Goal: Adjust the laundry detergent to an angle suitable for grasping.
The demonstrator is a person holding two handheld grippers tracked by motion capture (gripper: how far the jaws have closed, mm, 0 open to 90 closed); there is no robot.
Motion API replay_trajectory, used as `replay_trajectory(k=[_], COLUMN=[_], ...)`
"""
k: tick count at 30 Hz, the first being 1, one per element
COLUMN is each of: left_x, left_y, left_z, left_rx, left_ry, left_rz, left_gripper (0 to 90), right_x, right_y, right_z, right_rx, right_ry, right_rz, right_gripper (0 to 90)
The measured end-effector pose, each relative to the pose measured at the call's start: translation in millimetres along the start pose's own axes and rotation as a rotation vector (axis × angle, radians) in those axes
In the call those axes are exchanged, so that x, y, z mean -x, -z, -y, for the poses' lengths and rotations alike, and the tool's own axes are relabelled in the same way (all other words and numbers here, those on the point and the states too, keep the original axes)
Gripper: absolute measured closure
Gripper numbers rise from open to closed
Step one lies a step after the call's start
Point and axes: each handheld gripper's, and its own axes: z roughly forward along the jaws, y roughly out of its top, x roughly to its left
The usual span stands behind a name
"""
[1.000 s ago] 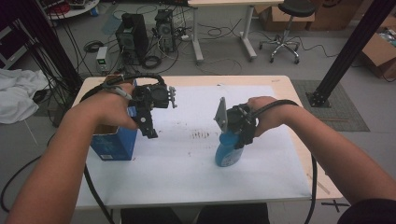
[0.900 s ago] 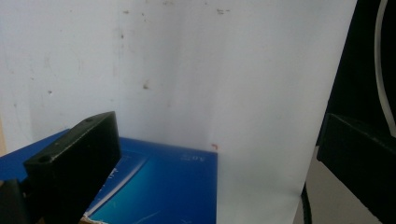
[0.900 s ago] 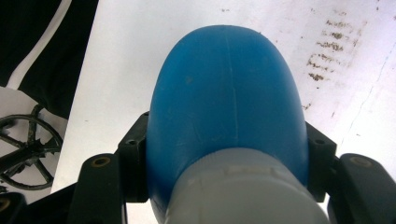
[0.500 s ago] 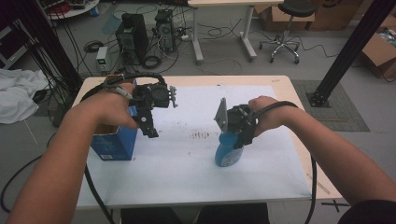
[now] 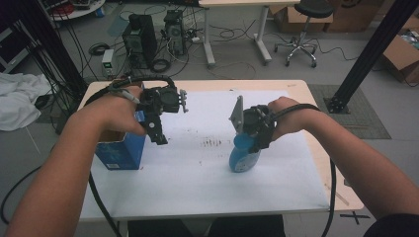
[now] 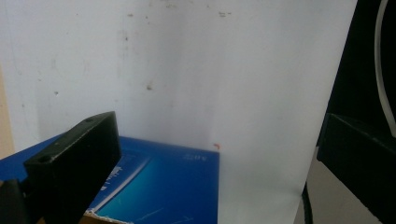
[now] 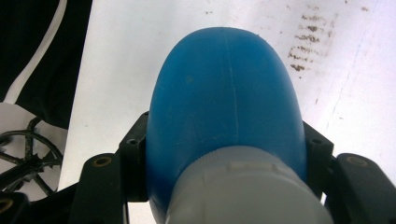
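Right gripper view, right tool [image 7: 224, 154] clamped on blue bottle [image 7: 224, 93], left tool [image 6: 210, 154] jaws apart above blue box [image 6: 163, 182]

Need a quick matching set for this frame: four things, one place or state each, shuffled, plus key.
1. blue bottle
2. blue box
3. left tool
4. dark smudges

A. open, above the box's near edge
B. on the white sheet between both hands
C. clamped in the right tool
D. standing at the table's left side, top open

Pairs: 1-C, 2-D, 3-A, 4-B
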Motion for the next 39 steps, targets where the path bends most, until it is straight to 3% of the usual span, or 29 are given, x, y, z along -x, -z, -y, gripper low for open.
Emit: replay_trajectory(k=[5,11,21,28,34,39], left_x=[1.9,3.4,6.4,8.0,9.0,10.2], left_y=[1.4,3.6,4.3,6.1,6.3,5.3], left_z=[-1.2,-0.3,-1.9,-4.9,-6.1,-6.1], left_rx=[0.001,0.0,-0.001,-0.004,-0.012,-0.016], left_ry=[-0.005,-0.006,-0.009,-0.016,-0.026,-0.029], left_rz=[-0.005,-0.012,-0.012,-0.02,-0.025,-0.03], left_gripper=[0.1,0.1,0.1,0.1,0.1,0.3], right_x=[0.9,4.8,14.4,24.4,30.1,34.3], right_y=[6.9,12.0,12.6,16.0,14.8,14.9], right_z=[-1.8,-4.0,-6.5,-1.5,-3.1,-2.5], right_rx=[-0.013,-0.038,-0.098,-0.081,-0.087,-0.08], right_ry=[-0.024,-0.095,-0.249,-0.393,-0.482,-0.55], right_rz=[0.005,0.01,0.032,0.025,0.042,0.026], right_gripper=[38.5,38.4,38.4,38.3,38.3,38.3])
